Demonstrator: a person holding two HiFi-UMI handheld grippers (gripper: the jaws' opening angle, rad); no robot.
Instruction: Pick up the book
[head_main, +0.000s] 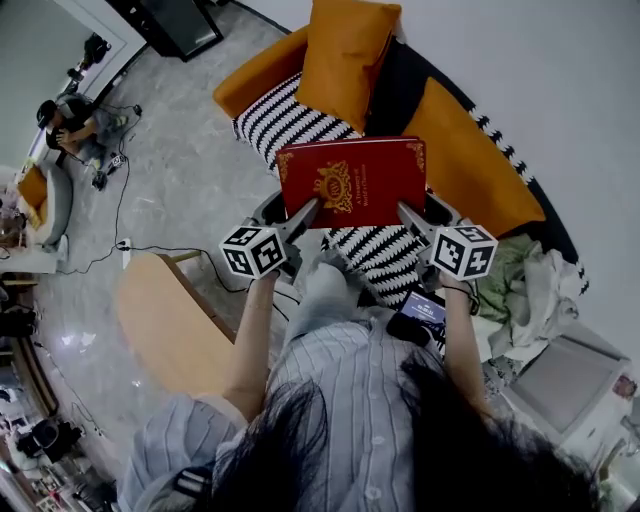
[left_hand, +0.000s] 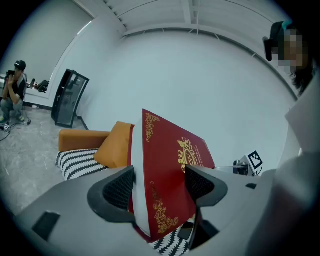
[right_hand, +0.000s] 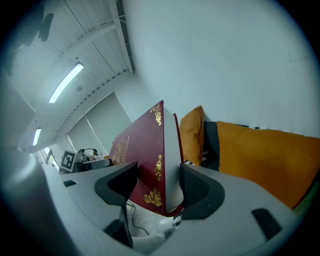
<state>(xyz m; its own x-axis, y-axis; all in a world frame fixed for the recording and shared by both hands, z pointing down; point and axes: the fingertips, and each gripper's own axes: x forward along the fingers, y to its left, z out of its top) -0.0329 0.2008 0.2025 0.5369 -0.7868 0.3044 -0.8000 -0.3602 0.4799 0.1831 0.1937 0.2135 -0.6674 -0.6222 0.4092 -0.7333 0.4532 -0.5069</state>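
Hair (head_main: 400, 445) and my striped shirt (head_main: 350, 375) fill the bottom of the head view; beyond them both tools are raised in front of me. The left gripper (head_main: 308, 208) is clamped on the lower left corner of the book (head_main: 352, 180), and the right gripper (head_main: 403, 208) on its lower right corner. In each gripper view one pad sits on the red cover and the other behind the book, with the white page edge between. The book is off the sofa (head_main: 295, 118), held tilted in the air over the striped seat and just before the orange cushion (head_main: 345, 50).

What worries me is how little of it I have. Both grips bite only the bottom corners, so most of the book stands above the jaws and wants to tip away from me or back toward me. The cover looks glossy (I would guess slick under the pads), so a lean could slide a corner out.

If my hands drift apart, close in or twist unevenly, one corner could be wrenched free and the book would swing on the other. A loosened grip could also let it splay open. It would probably drop onto the seat, though it could bounce to the floor.
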